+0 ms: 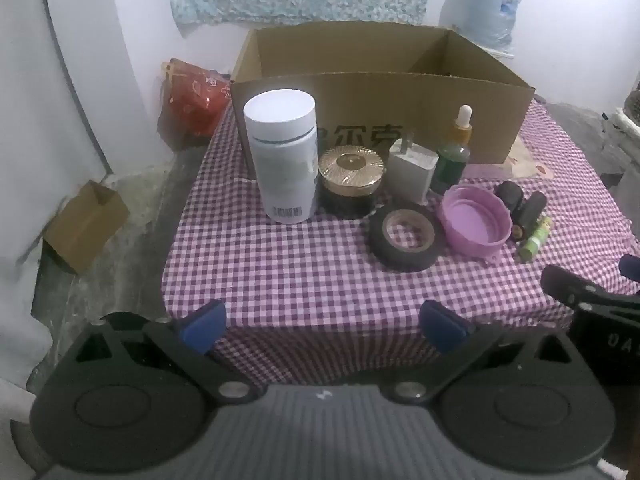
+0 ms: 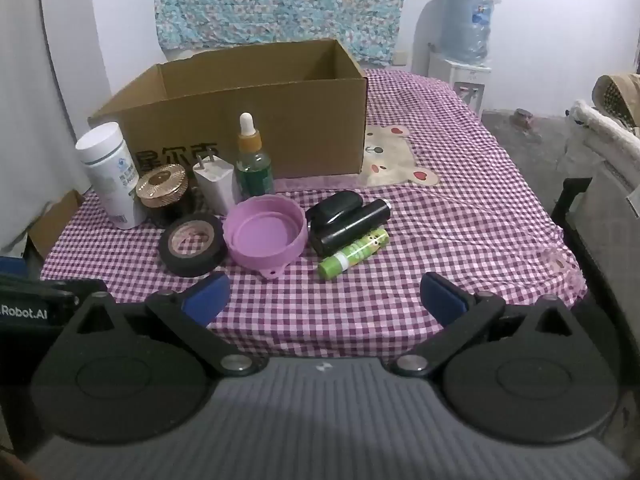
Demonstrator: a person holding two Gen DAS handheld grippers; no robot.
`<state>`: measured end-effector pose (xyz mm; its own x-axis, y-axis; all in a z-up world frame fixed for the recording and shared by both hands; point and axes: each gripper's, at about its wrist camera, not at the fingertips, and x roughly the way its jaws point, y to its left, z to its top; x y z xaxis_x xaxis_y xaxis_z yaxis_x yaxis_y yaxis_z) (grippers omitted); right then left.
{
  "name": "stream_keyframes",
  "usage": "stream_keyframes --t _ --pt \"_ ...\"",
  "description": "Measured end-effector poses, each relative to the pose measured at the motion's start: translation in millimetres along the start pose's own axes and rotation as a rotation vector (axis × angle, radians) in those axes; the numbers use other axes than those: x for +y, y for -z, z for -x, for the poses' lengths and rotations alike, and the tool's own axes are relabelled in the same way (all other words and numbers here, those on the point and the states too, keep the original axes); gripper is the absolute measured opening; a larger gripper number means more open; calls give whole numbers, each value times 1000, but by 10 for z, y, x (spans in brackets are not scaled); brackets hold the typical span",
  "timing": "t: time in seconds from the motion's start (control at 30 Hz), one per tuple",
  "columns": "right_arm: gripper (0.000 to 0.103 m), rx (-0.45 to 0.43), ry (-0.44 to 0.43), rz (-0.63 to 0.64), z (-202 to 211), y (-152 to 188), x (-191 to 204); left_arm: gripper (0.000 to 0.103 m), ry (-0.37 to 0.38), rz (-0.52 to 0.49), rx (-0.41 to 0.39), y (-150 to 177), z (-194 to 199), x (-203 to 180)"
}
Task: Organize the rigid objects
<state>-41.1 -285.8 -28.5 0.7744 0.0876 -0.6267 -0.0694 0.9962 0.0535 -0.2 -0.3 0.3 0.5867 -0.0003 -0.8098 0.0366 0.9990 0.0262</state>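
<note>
1. My left gripper (image 1: 322,326) hangs over the near edge of the checked tablecloth (image 1: 304,272), jaws spread to full width, nothing between the blue pads.
2. My right gripper (image 2: 324,298) sits over the same near edge, further right, jaws equally wide and holding nothing.
3. The open cardboard box (image 2: 248,120) stands at the back of the cloth, with every item lying outside it, in front.
4. Rear row, left to right: white bottle (image 1: 282,156) upright; gold-lidded jar (image 1: 350,180) just beside it; white charger plug (image 1: 412,170); green dropper bottle (image 1: 454,156) upright, close to the box wall.
5. Front row: black tape roll (image 2: 192,242) lying flat; purple lid (image 2: 264,234) open side up, just beside the roll.
6. Right of the lid: two black items (image 2: 348,218) lying together, which I cannot identify, and a green tube (image 2: 354,254) lying against them.
7. Neither gripper touches any item.
</note>
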Motion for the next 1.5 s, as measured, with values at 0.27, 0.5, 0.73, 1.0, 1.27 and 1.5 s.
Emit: stream_keyframes --t 0.27,0.5,0.73,1.0,1.27,1.5 --pt "102 16 -18 -31 44 -77 -45 103 -31 -22 -28 -20 55 -25" --pt "102 34 -25 -29 36 -88 11 103 -41 -21 -18 13 56 -13" --pt "102 27 -33 3 58 -71 66 103 -39 -15 -9 21 49 -9" --pt "102 13 -40 26 99 -72 102 103 -42 -13 -5 34 34 6" --pt "102 2 -48 40 123 -64 136 103 -50 -6 2 40 30 18" --pt "102 0 -54 40 127 -54 146 103 -52 -6 5 40 33 24"
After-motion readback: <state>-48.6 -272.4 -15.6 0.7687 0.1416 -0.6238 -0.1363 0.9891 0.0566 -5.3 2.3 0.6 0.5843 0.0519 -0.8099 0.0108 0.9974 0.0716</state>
